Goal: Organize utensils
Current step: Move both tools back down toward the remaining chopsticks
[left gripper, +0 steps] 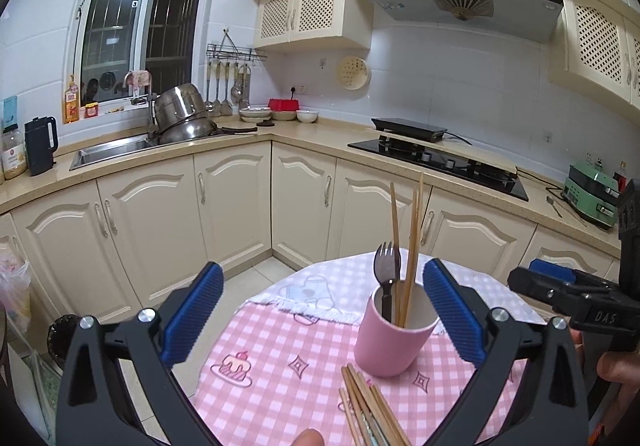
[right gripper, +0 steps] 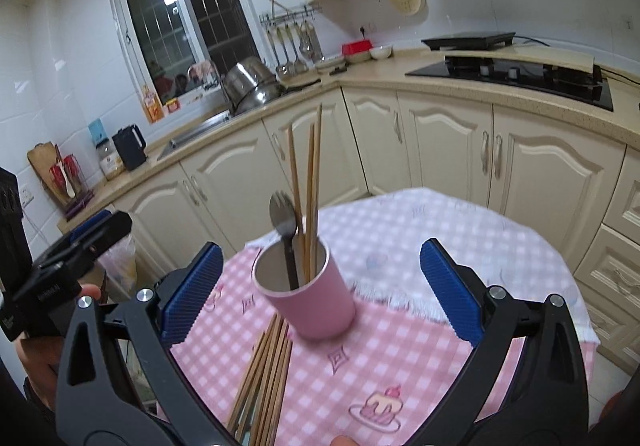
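A pink cup (left gripper: 390, 338) stands on the round table's pink checked cloth (left gripper: 276, 370). It holds a dark spork (left gripper: 386, 270) and a few upright wooden chopsticks (left gripper: 412, 242). Several loose chopsticks (left gripper: 368, 406) lie on the cloth in front of the cup. My left gripper (left gripper: 322, 320) is open and empty, its blue pads either side of the cup, above the table. In the right wrist view the cup (right gripper: 308, 290), spork (right gripper: 282, 221) and loose chopsticks (right gripper: 264, 378) show too. My right gripper (right gripper: 320, 294) is open and empty above the table.
Cream kitchen cabinets (left gripper: 224, 201) run behind the table, with a sink (left gripper: 108, 151) and steel pots (left gripper: 184, 117) at left and a black hob (left gripper: 444, 161) at right. The right gripper's body (left gripper: 576, 298) shows at the right edge of the left wrist view.
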Available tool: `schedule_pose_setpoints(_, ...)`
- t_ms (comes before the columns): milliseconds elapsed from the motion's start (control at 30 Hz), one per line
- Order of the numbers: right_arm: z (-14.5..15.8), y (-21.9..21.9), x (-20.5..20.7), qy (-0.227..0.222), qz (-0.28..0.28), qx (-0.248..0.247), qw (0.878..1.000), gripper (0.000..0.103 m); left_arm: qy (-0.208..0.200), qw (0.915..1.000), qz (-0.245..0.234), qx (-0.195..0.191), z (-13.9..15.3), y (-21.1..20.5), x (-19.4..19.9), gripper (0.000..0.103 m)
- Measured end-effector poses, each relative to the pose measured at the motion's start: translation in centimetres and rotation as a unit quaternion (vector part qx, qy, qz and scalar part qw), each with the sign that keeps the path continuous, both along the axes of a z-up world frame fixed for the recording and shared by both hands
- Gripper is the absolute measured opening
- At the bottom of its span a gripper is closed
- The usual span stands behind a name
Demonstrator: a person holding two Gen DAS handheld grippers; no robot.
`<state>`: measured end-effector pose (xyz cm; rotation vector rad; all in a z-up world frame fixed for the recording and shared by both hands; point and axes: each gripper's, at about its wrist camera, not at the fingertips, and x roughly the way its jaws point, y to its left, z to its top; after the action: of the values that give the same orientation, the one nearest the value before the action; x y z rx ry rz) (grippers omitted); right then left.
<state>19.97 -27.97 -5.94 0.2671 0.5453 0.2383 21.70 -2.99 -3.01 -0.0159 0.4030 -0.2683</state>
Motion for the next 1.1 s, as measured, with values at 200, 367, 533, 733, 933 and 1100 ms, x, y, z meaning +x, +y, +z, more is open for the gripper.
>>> schedule_pose_setpoints(200, -2.2, 1.1, -0.9, 0.043, 0.012, -0.015, 0.999, 0.097, 0.019, 0.9996, 0.013, 0.016, -1.6, 0.8, -1.4, 0.098)
schedule_pose_setpoints(367, -4.4, 1.3, -1.2, 0.076, 0.013, -0.015, 0.997, 0.097, 0.058, 0.9978, 0.020, 0.025, -4.1, 1.2, -1.5, 0.098)
schedule_pose_setpoints(533, -5.9, 1.6, -1.2, 0.098, 0.017, -0.027, 0.995, 0.097, 0.096, 0.9943, 0.026, 0.038, -6.8, 1.2, -1.5, 0.098)
schedule_pose_setpoints(733, -8.4, 2.7, -0.8, 0.141, 0.025, -0.058, 0.988, 0.097, 0.163, 0.9841, 0.031, 0.062, -10.9, 0.8, -1.0, 0.098)
schedule_pose_setpoints(933, -10.4, 3.4, -0.6, 0.165, 0.038, -0.074, 0.983, 0.097, 0.233, 0.9702, 0.012, 0.066, -15.1, 0.1, -0.5, 0.098)
schedule_pose_setpoints(1100, -11.3, 3.8, -0.5, 0.178, 0.042, -0.091, 0.979, 0.097, 0.260, 0.9629, 0.007, 0.072, -17.0, -0.5, 0.0, 0.098)
